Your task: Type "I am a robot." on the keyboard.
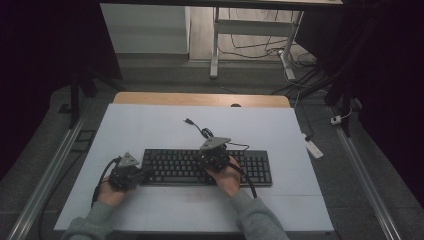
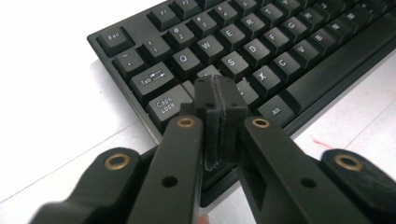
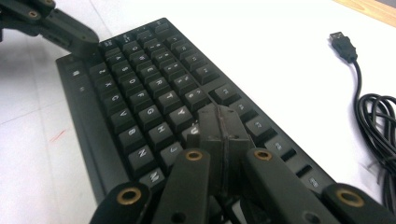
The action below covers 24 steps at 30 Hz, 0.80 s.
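On the white tabletop [image 1: 150, 125] a black keyboard [image 1: 207, 167] lies crosswise, long axis left to right. Left tool [image 2: 219, 93], pressed together and empty, tips over the A key at its left end; right tool [image 3: 223, 123], likewise pressed together, sits over the middle keys, nearer. USB cable [image 3: 373, 121] trails behind

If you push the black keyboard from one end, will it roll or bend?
Probably neither. The keyboard is a long flat slab lying on the white table, so it should slide or swivel, not roll. It looks like rigid plastic, so it likely stays stiff. Its loose cable would probably drag floppily behind.
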Each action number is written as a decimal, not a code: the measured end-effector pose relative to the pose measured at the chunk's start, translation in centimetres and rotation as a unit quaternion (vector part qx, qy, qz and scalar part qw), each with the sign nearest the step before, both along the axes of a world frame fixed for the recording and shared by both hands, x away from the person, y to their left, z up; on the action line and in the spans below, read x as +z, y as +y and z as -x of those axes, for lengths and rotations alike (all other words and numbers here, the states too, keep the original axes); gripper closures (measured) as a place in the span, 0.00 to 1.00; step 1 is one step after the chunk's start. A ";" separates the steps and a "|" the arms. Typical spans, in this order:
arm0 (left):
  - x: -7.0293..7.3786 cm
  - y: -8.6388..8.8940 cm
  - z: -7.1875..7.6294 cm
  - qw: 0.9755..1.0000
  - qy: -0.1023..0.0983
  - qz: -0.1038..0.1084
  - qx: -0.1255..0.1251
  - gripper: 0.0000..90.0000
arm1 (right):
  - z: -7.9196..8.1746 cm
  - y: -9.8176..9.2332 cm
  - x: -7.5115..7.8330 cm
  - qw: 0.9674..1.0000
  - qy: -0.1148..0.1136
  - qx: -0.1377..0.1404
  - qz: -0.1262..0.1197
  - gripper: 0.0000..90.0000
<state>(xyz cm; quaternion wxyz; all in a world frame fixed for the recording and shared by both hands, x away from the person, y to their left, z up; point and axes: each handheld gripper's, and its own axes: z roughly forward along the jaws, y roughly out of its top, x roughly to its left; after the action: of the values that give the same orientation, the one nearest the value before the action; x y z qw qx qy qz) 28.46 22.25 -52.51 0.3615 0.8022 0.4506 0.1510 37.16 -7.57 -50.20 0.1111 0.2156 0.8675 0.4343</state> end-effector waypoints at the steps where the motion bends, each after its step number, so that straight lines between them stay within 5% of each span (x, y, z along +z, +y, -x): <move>1: 0.0 0.0 0.0 1.000 0.000 0.000 0.000 0.97 | 0.1 -0.2 0.1 1.000 0.000 0.001 0.001 1.00; 12: 0.6 0.7 0.1 0.999 -0.019 0.038 0.010 0.72 | 0.7 -3.8 0.9 1.000 -0.004 -0.025 -0.005 0.72; 24: 0.9 0.6 0.1 0.999 -0.017 0.045 0.009 0.49 | 2.3 -7.9 0.9 0.999 -0.007 -0.042 -0.007 0.66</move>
<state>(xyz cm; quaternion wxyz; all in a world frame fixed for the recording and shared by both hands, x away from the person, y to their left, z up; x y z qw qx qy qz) 28.40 22.86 -51.64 0.4037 0.7784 0.4575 0.1477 34.85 -15.44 -49.28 0.1334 0.2495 0.8541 0.4365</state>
